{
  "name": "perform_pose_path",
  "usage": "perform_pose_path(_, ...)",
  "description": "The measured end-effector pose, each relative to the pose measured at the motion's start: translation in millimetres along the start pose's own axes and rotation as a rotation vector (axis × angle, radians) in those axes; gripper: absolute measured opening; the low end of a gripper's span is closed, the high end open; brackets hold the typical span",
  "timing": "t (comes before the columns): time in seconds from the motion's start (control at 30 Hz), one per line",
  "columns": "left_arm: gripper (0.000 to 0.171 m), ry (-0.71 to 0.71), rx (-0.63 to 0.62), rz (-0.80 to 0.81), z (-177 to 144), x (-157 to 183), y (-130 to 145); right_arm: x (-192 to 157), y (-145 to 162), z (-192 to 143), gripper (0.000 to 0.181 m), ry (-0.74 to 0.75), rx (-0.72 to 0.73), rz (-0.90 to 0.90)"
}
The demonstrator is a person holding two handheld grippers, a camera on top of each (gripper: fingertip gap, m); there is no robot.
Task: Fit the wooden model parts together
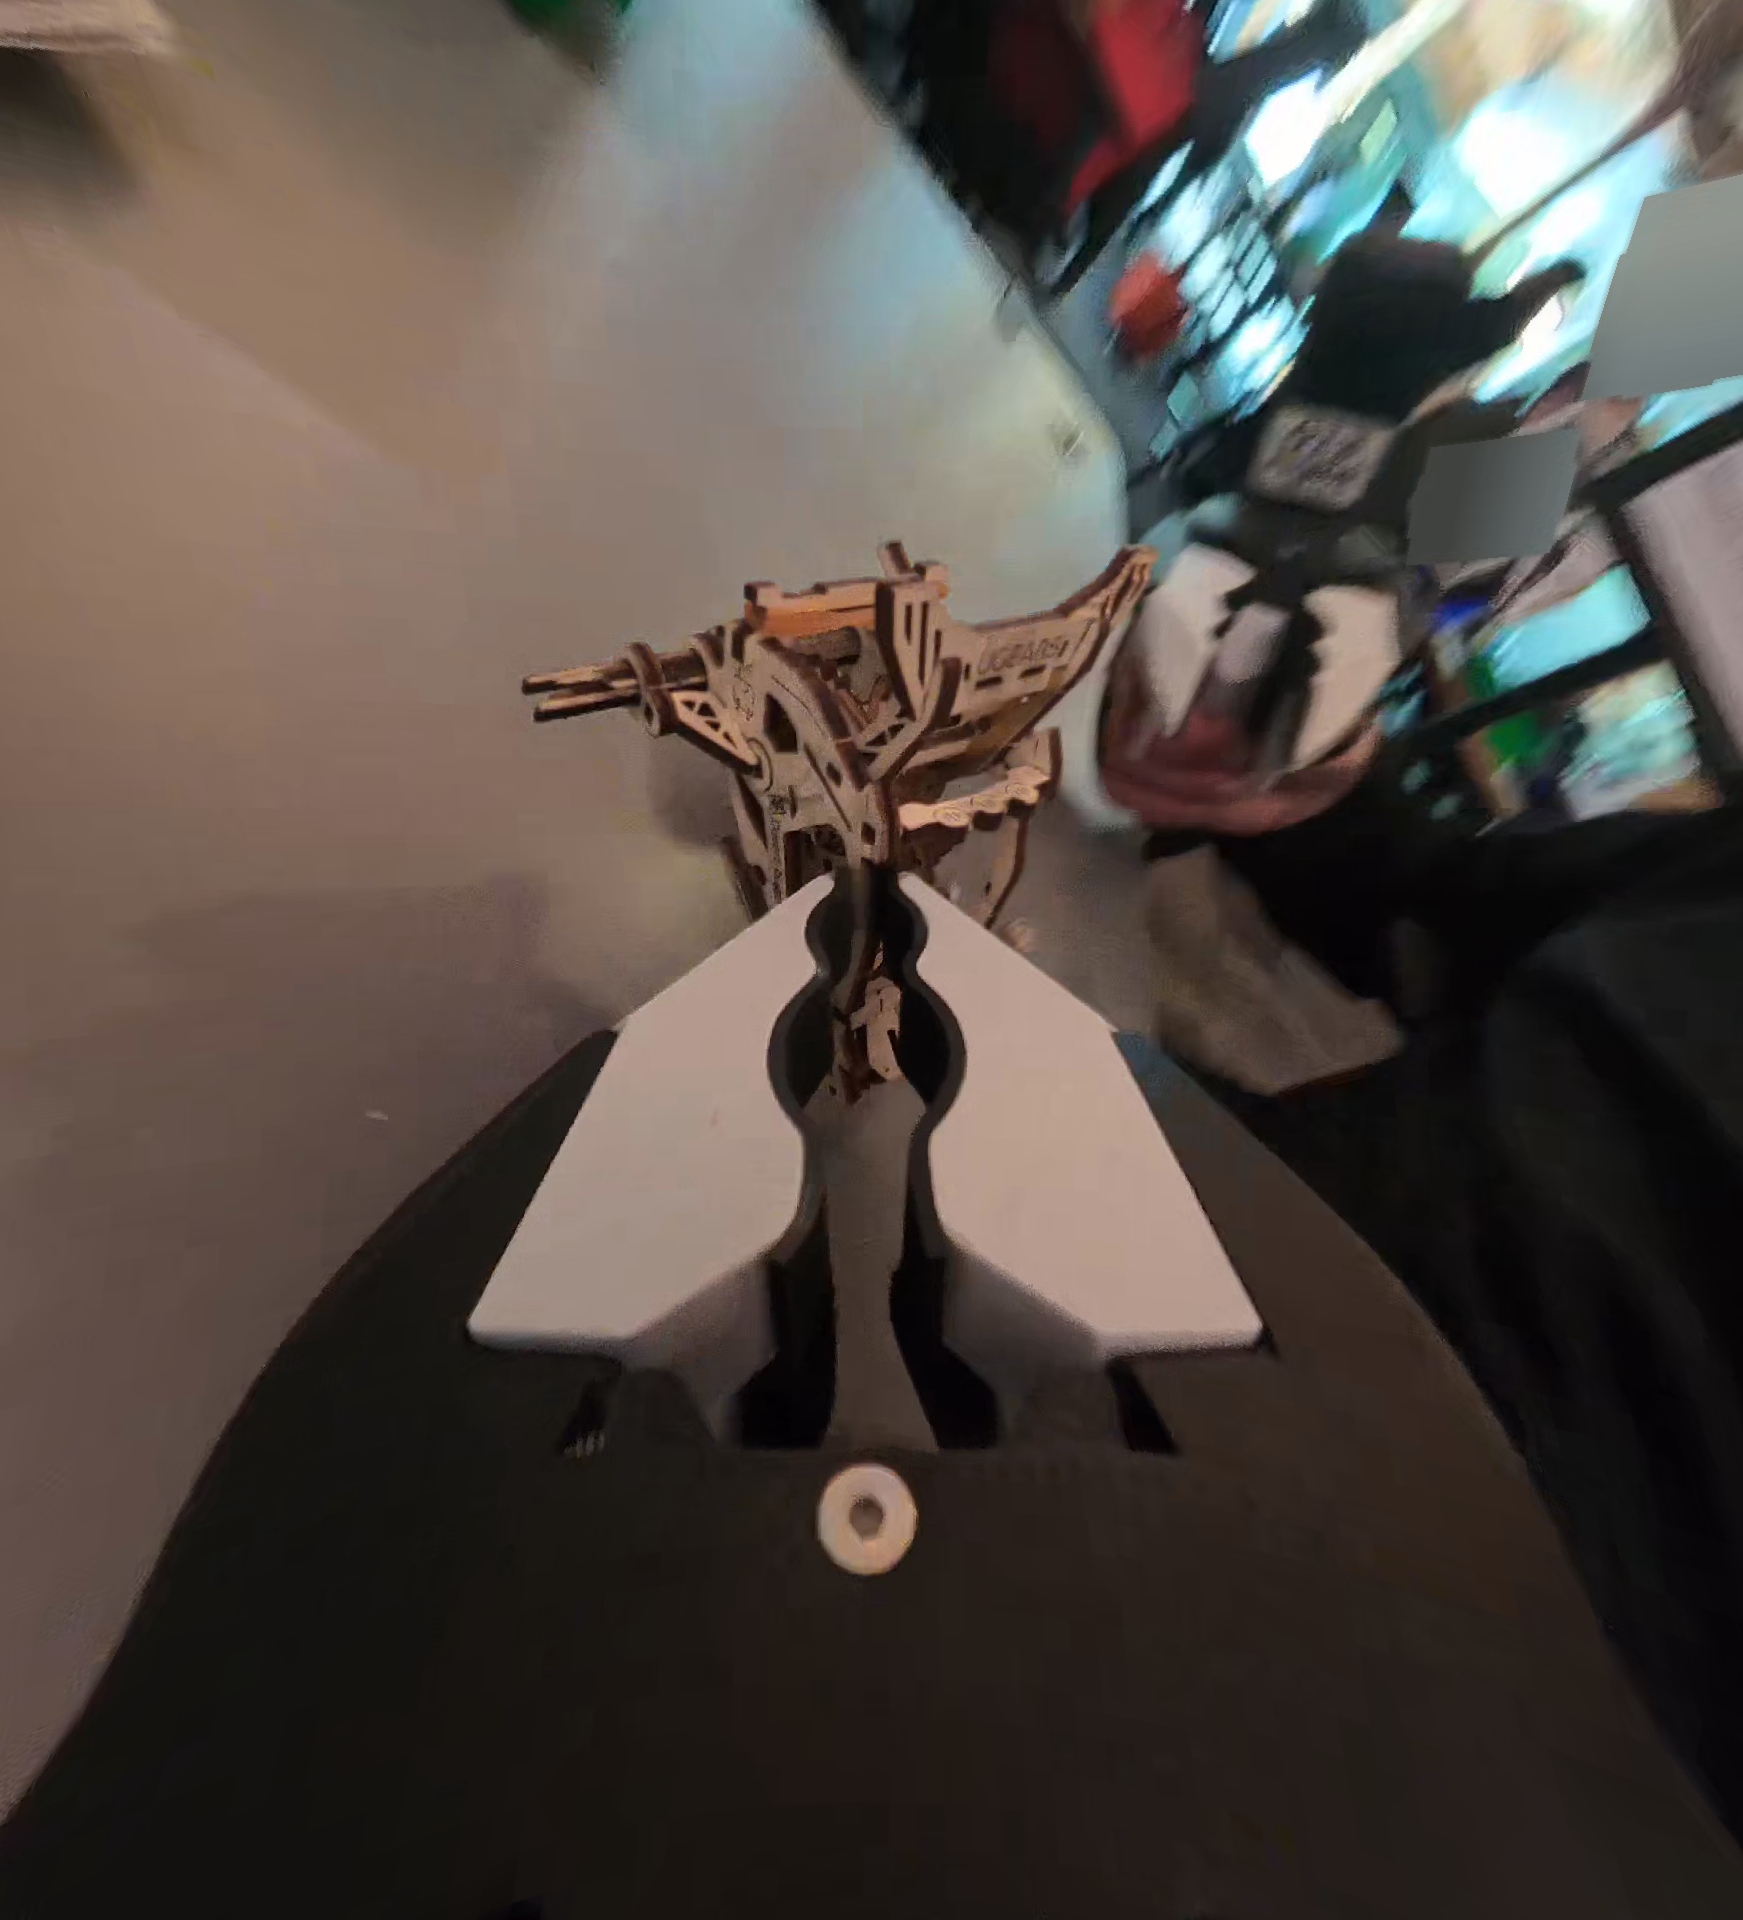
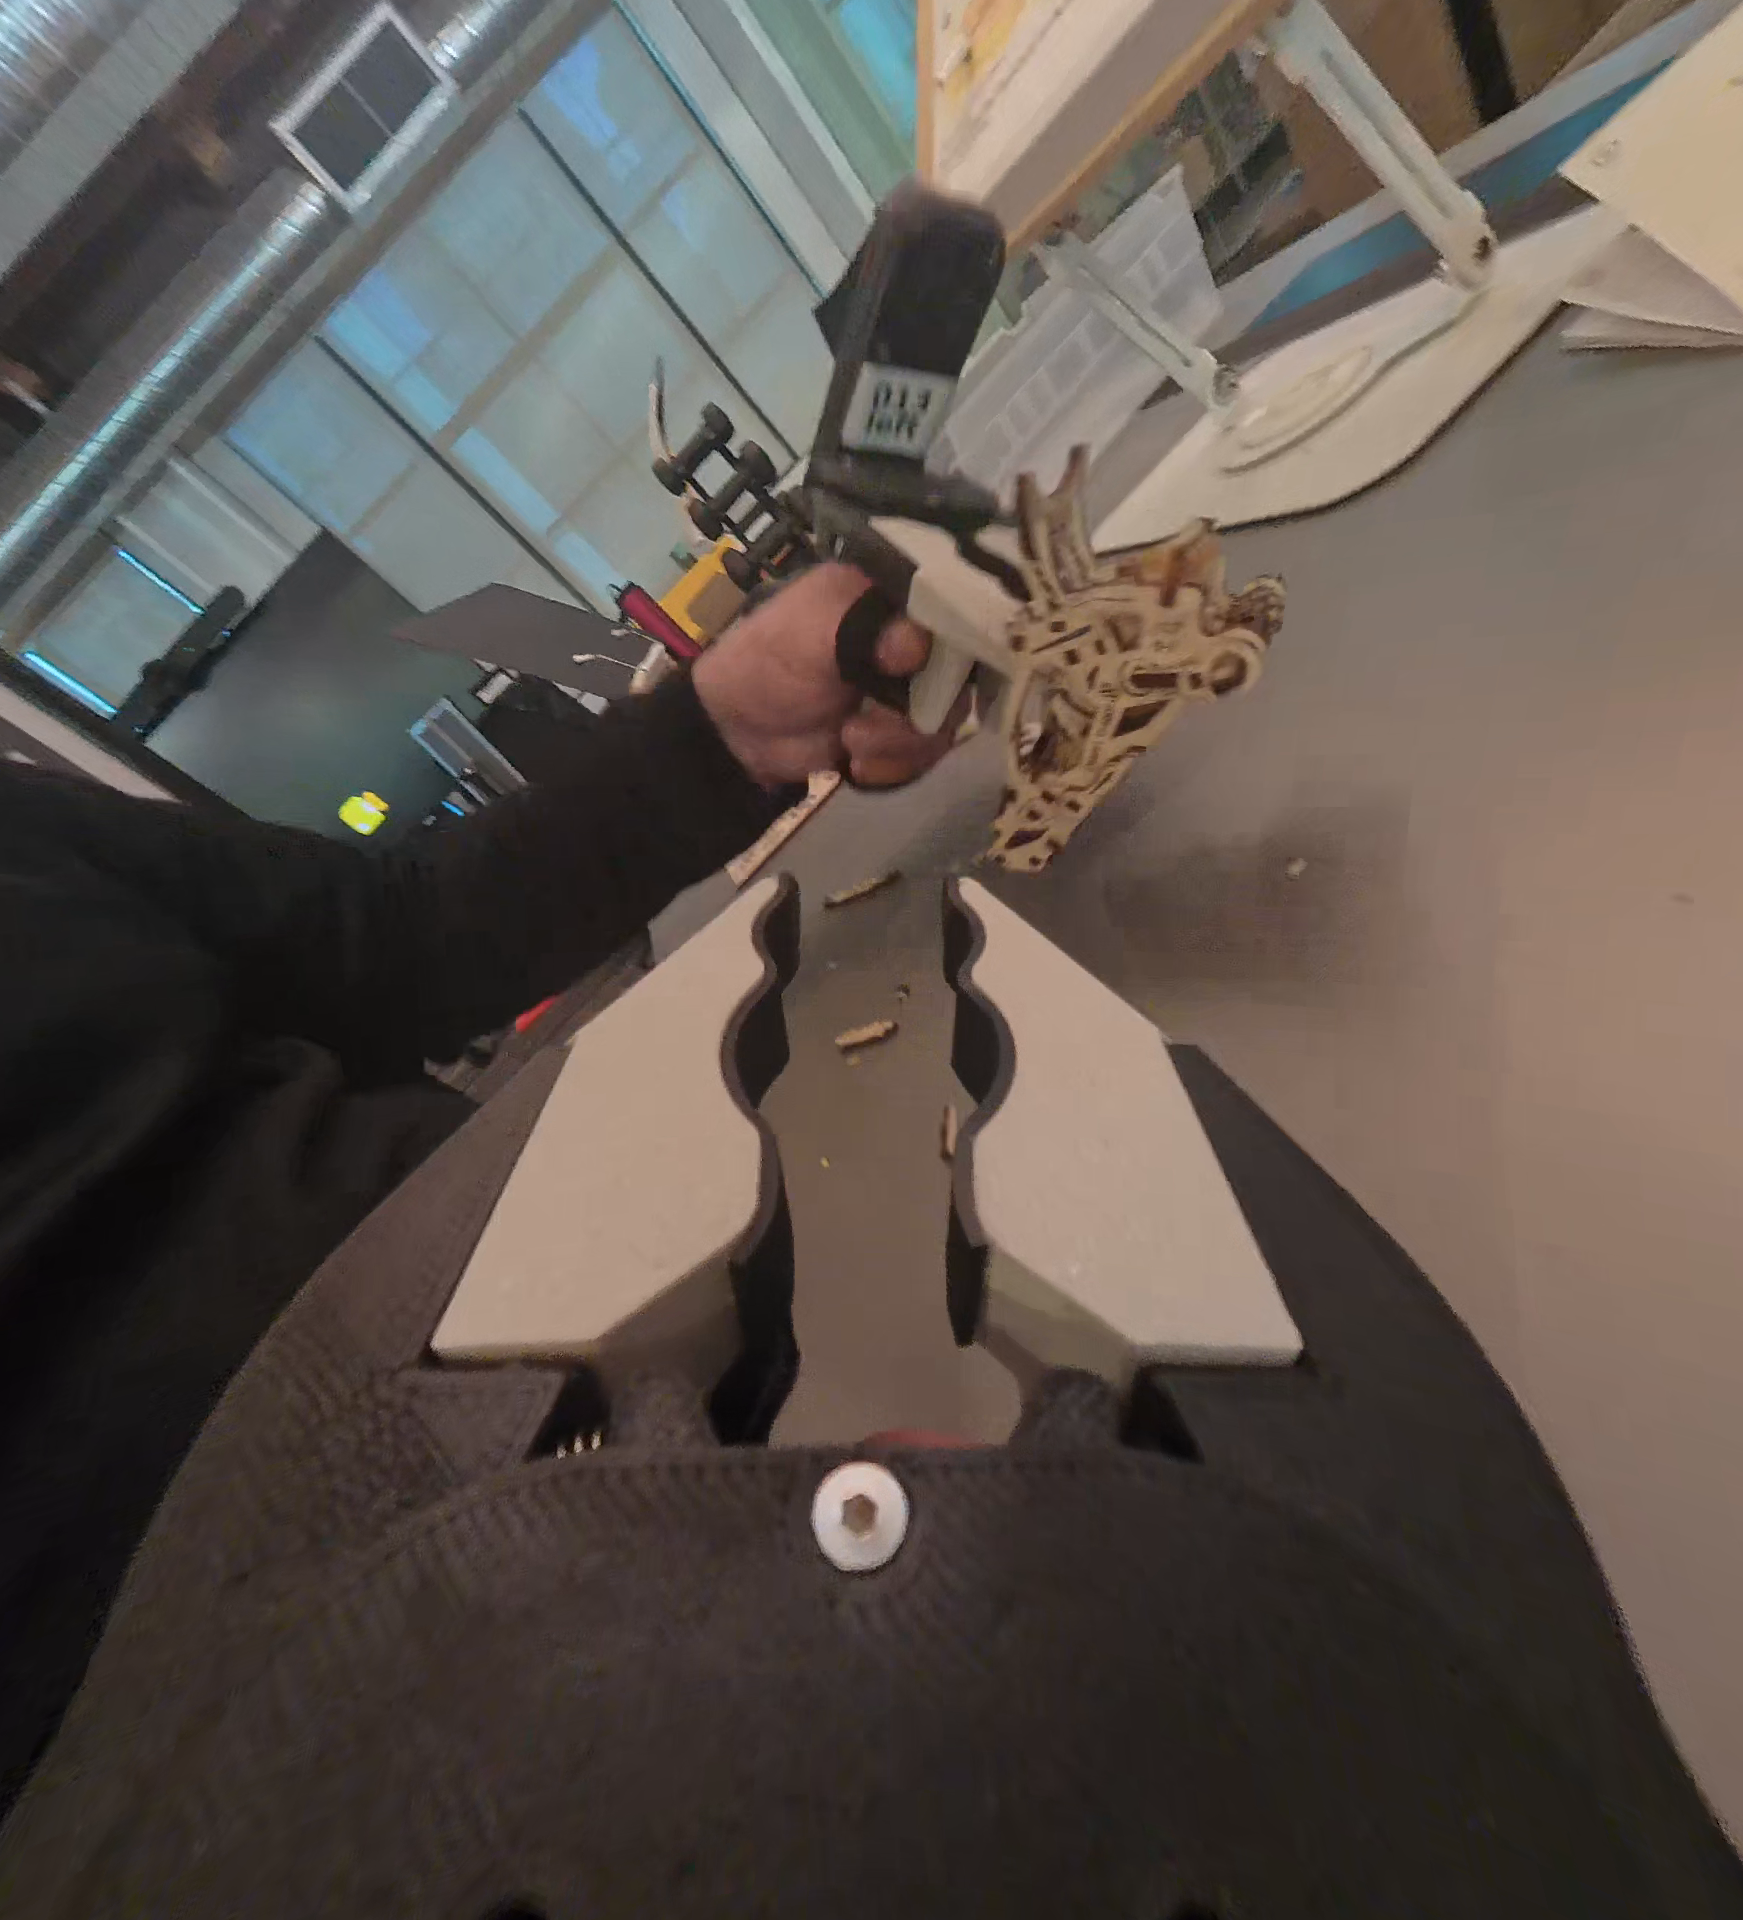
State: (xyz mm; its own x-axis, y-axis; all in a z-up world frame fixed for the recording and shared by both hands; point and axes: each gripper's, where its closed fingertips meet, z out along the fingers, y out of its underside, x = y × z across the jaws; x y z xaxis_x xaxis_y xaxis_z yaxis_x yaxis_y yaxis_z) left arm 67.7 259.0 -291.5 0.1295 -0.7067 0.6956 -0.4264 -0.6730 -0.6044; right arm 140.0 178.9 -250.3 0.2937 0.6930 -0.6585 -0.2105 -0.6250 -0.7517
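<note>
**Left gripper holds the wooden model in the air; right gripper hangs released over the table**

The left gripper is clamped on the wooden model, its white fingers pinching a thin plate at the model's lower end. In the left wrist view the model rises straight ahead of the fingertips, above the grey table. A bundle of thin rods sticks out to the left of the view, while a curved, pointed panel sweeps up and to the right, so the upper body's long axis runs roughly left to right across the picture. Slim legs hang down beneath it on the right.

In the right wrist view the same model appears side-on, held clear of the tabletop, with the left gripper gripping it from the left and a hand in a black sleeve around the handle. Here the long axis is tilted, running from lower left to upper right.

The right gripper stands parted with nothing between its fingers. Small wooden scraps lie on the table seen through the gap. A white lamp base and a paper sheet sit farther back.
</note>
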Motion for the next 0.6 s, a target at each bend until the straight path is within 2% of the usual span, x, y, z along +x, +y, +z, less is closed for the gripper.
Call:
perform_pose_path(0.13, 0.002, -0.088, -0.294, 0.075, 12, -38, -1, 5, 11, -12, 0.026, 0.052, -0.022, -0.010)
perform_pose_path(0.2, 0.003, -0.049, -0.355, 0.067, 18, -42, -9, 4, 14, -16, 0.026, 0.062, -0.025, -0.010)
perform_pose_path(0.23, 0.003, -0.081, -0.368, 0.073, 19, -49, -15, 3, 14, -18, 0.027, 0.071, -0.025, -0.016)
perform_pose_path(0.27, 0.016, -0.113, -0.386, 0.087, 18, -54, -19, 3, 14, -21, 0.028, 0.083, -0.025, -0.024)
perform_pose_path(0.3, 0.027, -0.121, -0.391, 0.091, 16, -54, -22, 3, 13, -23, 0.028, 0.096, -0.024, -0.032)
perform_pose_path(0.43, 0.034, -0.177, -0.278, 0.172, -8, -38, -30, 7, 10, -33, 0.029, 0.160, -0.038, -0.084)
perform_pose_path(0.53, 0.056, -0.264, -0.168, 0.193, -13, -28, -20, 12, 8, -35, 0.030, 0.210, -0.072, -0.133)
perform_pose_path(0.6, 0.081, -0.364, -0.173, 0.207, -3, -32, -5, 12, 8, -30, 0.030, 0.213, -0.089, -0.143)
